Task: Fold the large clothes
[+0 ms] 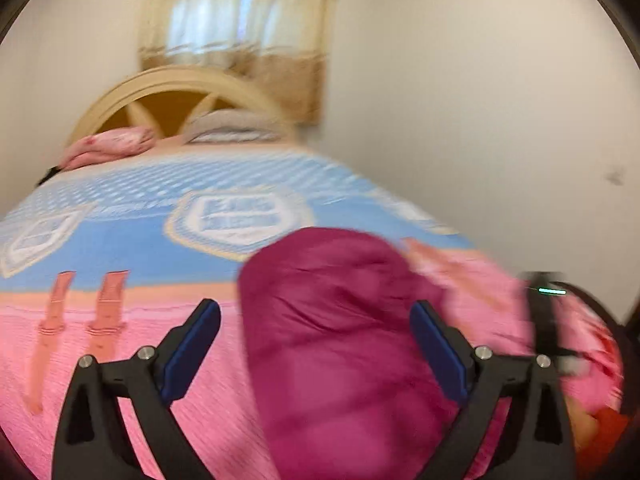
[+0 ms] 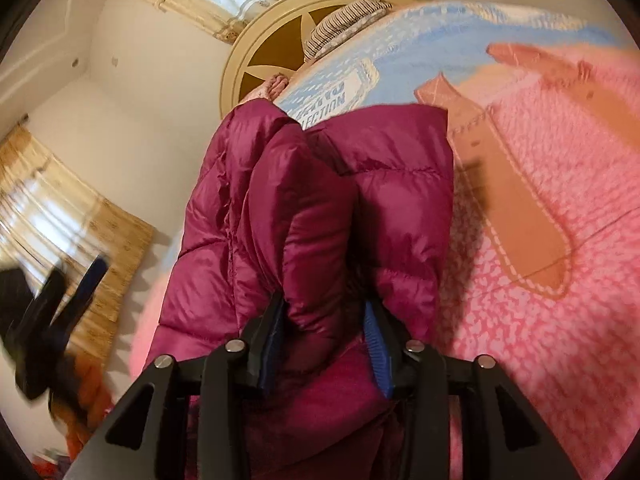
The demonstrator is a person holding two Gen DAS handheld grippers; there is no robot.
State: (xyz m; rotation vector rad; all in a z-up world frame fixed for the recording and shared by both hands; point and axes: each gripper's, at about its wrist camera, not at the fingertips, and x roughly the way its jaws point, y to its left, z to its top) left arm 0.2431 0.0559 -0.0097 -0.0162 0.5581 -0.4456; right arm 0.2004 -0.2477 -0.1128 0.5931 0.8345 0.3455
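On the bed [image 1: 120, 240], over its pink and blue blanket [image 2: 540, 272], lies a magenta puffer jacket [image 2: 320, 184], bunched into thick quilted folds. In the left wrist view the jacket [image 1: 340, 340] sits toward the near edge of the bed, right of the middle, on the pink part of the blanket, with the blue patterned part beyond it.

The right gripper [image 2: 326, 328] is clenched on a fat fold of the jacket: its blue pads [image 2: 376, 344] press in on the padded cloth from both sides, and the fold swells out ahead of the fingertips.

The left gripper [image 1: 316, 332] stands released, its jaws spread wide, blue pads [image 1: 196, 344] well apart. The jacket shows between them in the left wrist view, but neither pad presses on it. From the right wrist view the left gripper [image 2: 68, 280] appears as a dark blur at the left, clear of the jacket.

At the far end of the bed a cream arched headboard [image 1: 180, 80] stands against the wall, with a pink pillow [image 1: 112, 144] and a grey striped pillow [image 1: 236, 128] in front of it. Tan curtains [image 1: 240, 40] hang over the window behind.
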